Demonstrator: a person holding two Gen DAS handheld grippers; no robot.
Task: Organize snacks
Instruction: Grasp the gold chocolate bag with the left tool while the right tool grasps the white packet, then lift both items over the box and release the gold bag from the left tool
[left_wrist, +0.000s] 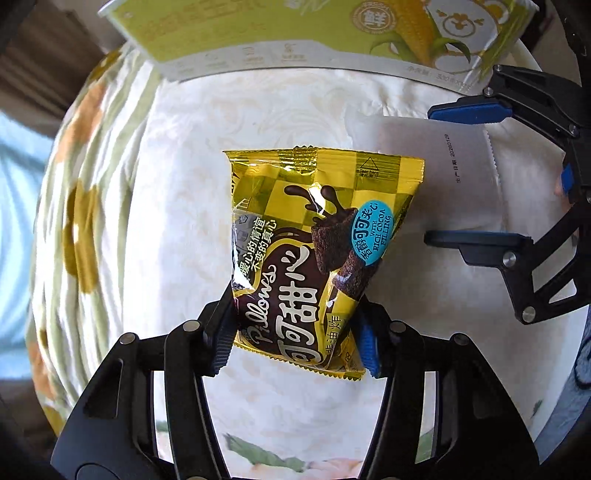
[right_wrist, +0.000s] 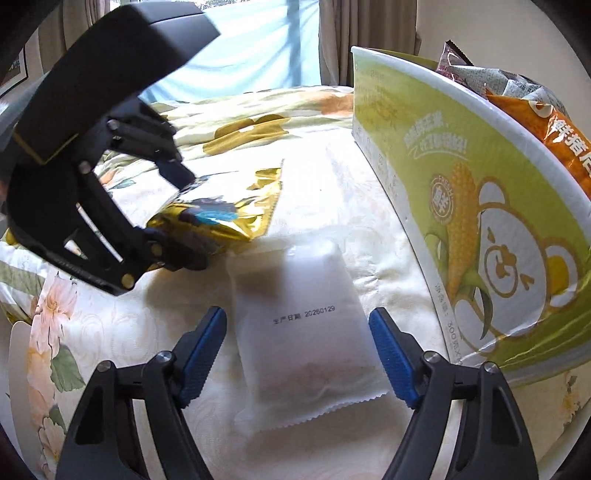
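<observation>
While the left gripper pinches the near end of the gold cocoa snack packet, which lies on the floral bedspread, the right gripper straddles the white sachet just right of it. Its blue pads stand apart from the sachet's edges, it seems, without pressing. On the far right sits the green corn-printed box, with other snack bags sticking out of its top.
</observation>
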